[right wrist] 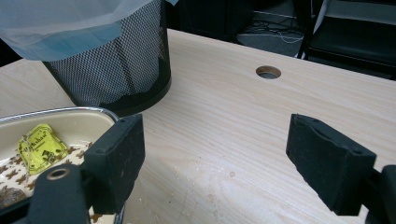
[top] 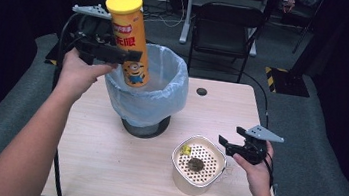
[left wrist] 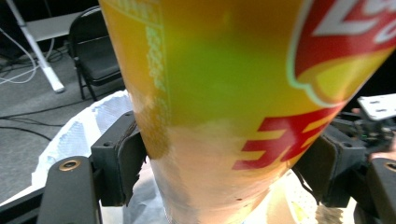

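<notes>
A pale wooden table stands in a dark room, a black folding chair behind it. On my right sits a cream strainer bowl beside my right gripper, whose jaws stand apart on nothing. My left gripper is clamped on the yellow chip can, tilted above the lined mesh bin, pads on its sides.

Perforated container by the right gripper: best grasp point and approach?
Pinch the rim of the container on the side nearest the right gripper, probably from above with one jaw inside and one outside. The body looks too wide for the open jaws, and the rim there stands free of the bin.
</notes>
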Demonstrator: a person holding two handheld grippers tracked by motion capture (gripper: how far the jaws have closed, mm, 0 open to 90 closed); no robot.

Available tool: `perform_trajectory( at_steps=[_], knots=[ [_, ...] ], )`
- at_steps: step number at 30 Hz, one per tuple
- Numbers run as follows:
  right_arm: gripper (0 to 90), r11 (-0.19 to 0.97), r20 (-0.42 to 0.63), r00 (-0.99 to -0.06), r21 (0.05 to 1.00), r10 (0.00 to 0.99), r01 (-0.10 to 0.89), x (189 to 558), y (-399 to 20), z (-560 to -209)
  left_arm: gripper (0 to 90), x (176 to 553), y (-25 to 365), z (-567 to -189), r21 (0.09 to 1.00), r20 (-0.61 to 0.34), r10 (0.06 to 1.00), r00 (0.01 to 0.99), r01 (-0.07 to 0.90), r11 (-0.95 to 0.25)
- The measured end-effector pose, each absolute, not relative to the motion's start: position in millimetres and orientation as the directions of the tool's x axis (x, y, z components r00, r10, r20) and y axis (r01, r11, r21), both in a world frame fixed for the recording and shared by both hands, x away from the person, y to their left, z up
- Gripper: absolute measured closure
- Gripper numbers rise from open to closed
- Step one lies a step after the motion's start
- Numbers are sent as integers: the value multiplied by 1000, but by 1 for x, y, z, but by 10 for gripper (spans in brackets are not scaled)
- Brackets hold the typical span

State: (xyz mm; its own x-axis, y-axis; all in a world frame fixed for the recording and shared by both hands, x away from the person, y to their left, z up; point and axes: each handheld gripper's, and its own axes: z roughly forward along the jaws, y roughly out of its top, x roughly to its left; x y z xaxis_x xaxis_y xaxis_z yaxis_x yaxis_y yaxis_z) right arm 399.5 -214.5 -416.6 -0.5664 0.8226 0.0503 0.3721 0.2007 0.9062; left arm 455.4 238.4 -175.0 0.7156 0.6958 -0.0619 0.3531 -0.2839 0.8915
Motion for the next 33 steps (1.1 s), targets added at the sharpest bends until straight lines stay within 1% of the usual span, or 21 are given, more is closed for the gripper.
perform_trajectory(
  at_steps=[6,8,12,15,20,26,27,28,29,30,31,33],
  knots=[
    [192,201,49,-564,906,824,372,400,-214,-417,242,472,233,-188,889,-50,728,684,363,-280],
    [192,203,49,-567,906,822,372,400,-214,-418,242,483,228,-197,885,-48,741,670,372,-279],
    [192,207,48,-569,903,821,375,401,-213,-420,242,491,226,-207,888,-43,746,665,367,-276],
    [192,214,46,-572,900,819,380,402,-212,-422,241,499,226,-217,892,-60,748,660,372,-257],
    [192,212,46,-573,902,818,377,402,-212,-421,241,513,223,-241,850,-69,773,630,443,-284],
    [192,205,53,-566,901,823,383,402,-213,-422,239,523,224,-250,823,-63,793,606,481,-302],
    [192,214,46,-572,901,819,378,402,-212,-423,236,525,223,-251,820,-75,799,597,492,-291],
    [192,213,45,-571,901,820,377,402,-212,-423,228,526,222,-253,819,-106,805,584,510,-262],
    [192,212,48,-572,900,819,380,402,-211,-423,183,527,223,-253,817,-123,804,581,519,-250],
    [192,212,49,-573,900,818,380,402,-211,-423,152,527,223,-253,817,-123,804,581,519,-250],
    [192,210,50,-572,901,819,381,402,-212,-424,143,528,224,-253,815,-133,806,576,527,-242],
    [192,210,50,-572,901,819,380,402,-212,-424,133,527,225,-253,816,-106,819,564,520,-252]
  ],
)
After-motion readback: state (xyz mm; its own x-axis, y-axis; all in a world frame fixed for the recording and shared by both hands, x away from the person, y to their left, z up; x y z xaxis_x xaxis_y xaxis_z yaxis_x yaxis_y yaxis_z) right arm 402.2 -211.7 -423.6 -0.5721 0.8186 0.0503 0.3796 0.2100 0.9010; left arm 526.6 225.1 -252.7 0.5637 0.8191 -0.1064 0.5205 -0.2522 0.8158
